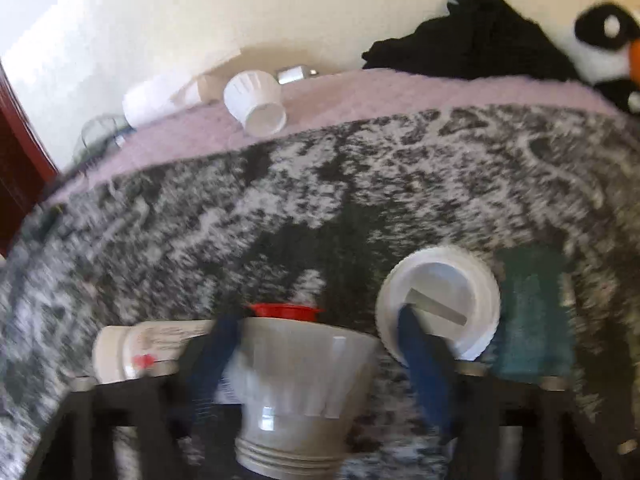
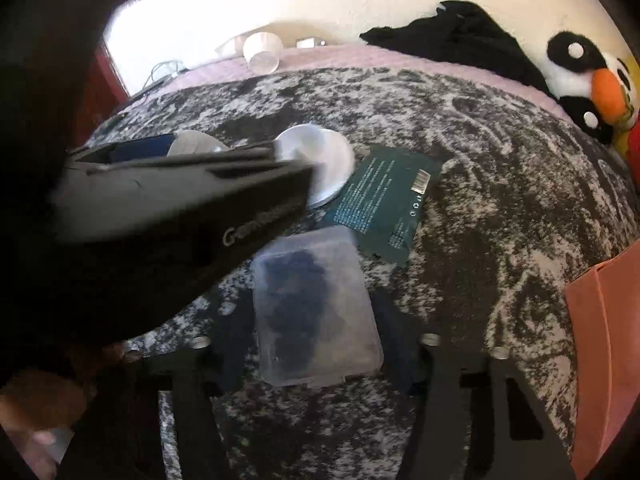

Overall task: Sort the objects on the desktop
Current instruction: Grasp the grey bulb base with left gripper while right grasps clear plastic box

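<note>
While framed between open left claw (image 1: 316, 344) fingers, a grey funnel-shaped cup (image 1: 304, 384) is seen.
Ribbed walls and a threaded neck are shown; the right claw (image 2: 320, 312) is spread around a clear plastic case (image 2: 316, 312).

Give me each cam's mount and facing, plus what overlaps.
Left wrist: on the left tongs, facing a grey ribbed cup between the blue fingers, wall beyond.
Right wrist: on the right tongs, looking down at a clear plastic case; the other gripper's black body crosses left.
Shared: white lid, green packet, penguin plush.
</note>
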Available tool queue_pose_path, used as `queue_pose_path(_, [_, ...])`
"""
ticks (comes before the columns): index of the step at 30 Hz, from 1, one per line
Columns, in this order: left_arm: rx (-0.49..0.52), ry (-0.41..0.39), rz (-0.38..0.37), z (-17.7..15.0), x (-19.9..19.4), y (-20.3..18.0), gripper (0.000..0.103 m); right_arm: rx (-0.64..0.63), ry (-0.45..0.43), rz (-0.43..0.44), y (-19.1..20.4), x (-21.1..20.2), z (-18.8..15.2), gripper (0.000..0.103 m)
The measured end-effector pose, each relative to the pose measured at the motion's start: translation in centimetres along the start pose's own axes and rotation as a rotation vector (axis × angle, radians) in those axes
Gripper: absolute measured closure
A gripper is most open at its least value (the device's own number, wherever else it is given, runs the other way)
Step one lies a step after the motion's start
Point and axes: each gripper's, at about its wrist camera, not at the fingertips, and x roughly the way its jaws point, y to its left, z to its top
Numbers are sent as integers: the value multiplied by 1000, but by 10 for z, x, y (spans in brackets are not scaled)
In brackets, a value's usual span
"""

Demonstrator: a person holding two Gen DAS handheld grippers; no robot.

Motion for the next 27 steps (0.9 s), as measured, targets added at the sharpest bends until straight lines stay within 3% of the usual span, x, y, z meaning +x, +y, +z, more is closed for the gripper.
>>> queue_pose_path(5, [-42,29,-56,0,-10,24,45,84,-17,67,-16,-11,5,47])
queue_pose_path(8, [-41,0,-37,2,-31,30,45,96,-33,78,-17,-22,6,47])
queue_pose_path(9, [-38,-13,-30,3,-38,31,86,100,-41,82,-17,-27,6,47])
queue_pose_path(10, [-35,-25,-22,4,-47,32,99,106,-51,88,-17,-33,6,47])
queue_pose_path(18, [16,-72,8,-4,-100,35,101,151,-91,110,-24,-70,2,47])
queue_pose_path(21, [-5,-74,-35,-12,-102,36,100,168,-114,122,-27,-89,-3,47])
queue_pose_path(22, [-15,-71,-47,-14,-100,35,95,173,-122,127,-27,-94,-4,47])
queue_pose_path(23, [-23,-62,-48,-16,-96,33,67,181,-126,133,-29,-98,-5,47])
queue_pose_path(24, [-31,-62,-43,-16,-93,31,18,190,-130,140,-32,-100,-5,47])
queue_pose_path(25, [-39,-74,-30,-17,-91,29,3,199,-133,148,-34,-102,-6,47])
queue_pose_path(27, [-47,-59,-22,-16,-83,25,0,202,-134,146,-39,-103,-5,47])
